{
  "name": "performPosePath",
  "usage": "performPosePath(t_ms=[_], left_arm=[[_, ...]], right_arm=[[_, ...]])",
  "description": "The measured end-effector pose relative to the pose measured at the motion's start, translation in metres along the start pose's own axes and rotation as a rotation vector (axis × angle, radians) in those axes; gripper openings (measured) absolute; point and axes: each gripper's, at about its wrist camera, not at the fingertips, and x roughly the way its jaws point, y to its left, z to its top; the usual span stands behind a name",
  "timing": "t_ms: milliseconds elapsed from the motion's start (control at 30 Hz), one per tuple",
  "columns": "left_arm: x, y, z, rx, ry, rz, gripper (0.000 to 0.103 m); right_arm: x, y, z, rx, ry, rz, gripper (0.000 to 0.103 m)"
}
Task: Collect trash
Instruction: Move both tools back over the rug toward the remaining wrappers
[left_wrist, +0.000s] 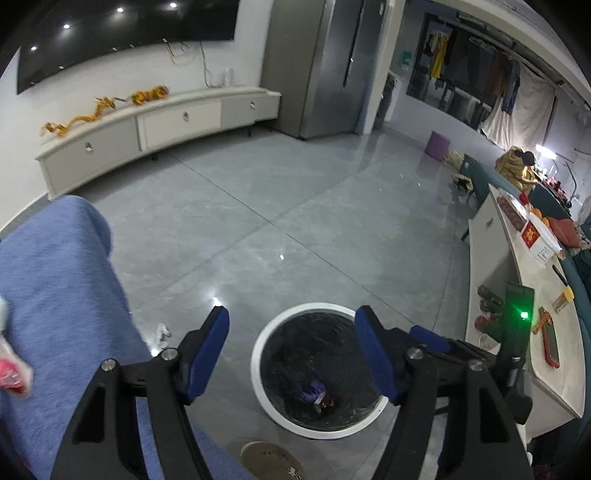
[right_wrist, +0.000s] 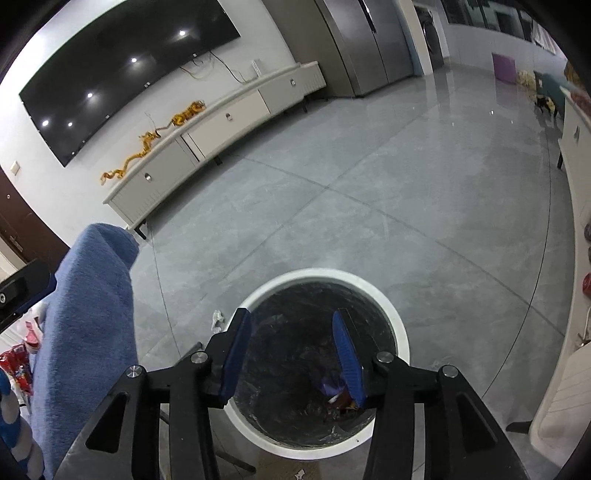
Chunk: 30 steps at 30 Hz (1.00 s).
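Grey glossy floor tiles (right_wrist: 369, 192) fill the room, bounded at the far wall by a long white cabinet (left_wrist: 147, 125) under a dark wall screen (right_wrist: 122, 74). A round white-rimmed trash bin (right_wrist: 399, 321) lined with a black bag is seen standing on the floor, close to a blue-covered seat edge (right_wrist: 92, 314). The left gripper (left_wrist: 291, 336) is held above the bin's near rim with its blue pads spread apart and nothing between them. The right gripper (right_wrist: 291, 339) is held over the bin's mouth, its pads likewise parted and empty. Purple and red wrappers (right_wrist: 334, 387) are seen lying at the bottom of the bin. A crumpled white scrap (left_wrist: 162, 330) is left on the floor, between the bin and the blue seat. A cluttered white counter (left_wrist: 546, 332) runs along the right edge of the floor.
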Motion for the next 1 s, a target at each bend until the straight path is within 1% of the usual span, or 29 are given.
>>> performPosePath(t_ms=[133, 267, 367, 500, 600, 800, 900, 1000], left_arm=[[-0.041, 0.014, -0.002, -0.029, -0.081, 0.041, 0.069], [-0.079, 0.028, -0.007, -0.06, -0.13, 0.068, 0.069], [-0.11, 0.04, -0.016, -0.076, -0.164, 0.081, 0.069], [-0.152, 0.06, -0.03, -0.099, -0.215, 0.119, 0.069], [-0.18, 0.079, -0.043, -0.135, -0.24, 0.139, 0.069], [-0.231, 0.125, -0.081, -0.192, -0.285, 0.212, 0.069], [-0.253, 0.15, -0.106, -0.225, -0.299, 0.263, 0.069], [-0.273, 0.178, -0.135, -0.256, -0.298, 0.33, 0.069]], right_arm=[[-0.031, 0.021, 0.005, -0.042, -0.059, 0.007, 0.044], [-0.062, 0.05, 0.008, -0.089, -0.114, 0.032, 0.044], [-0.084, 0.072, 0.011, -0.121, -0.149, 0.063, 0.044], [-0.112, 0.105, 0.011, -0.175, -0.194, 0.102, 0.044], [-0.126, 0.126, 0.008, -0.213, -0.213, 0.126, 0.044], [-0.141, 0.185, -0.007, -0.311, -0.213, 0.169, 0.044], [-0.14, 0.211, -0.017, -0.365, -0.199, 0.186, 0.044], [-0.134, 0.236, -0.025, -0.413, -0.182, 0.204, 0.044]])
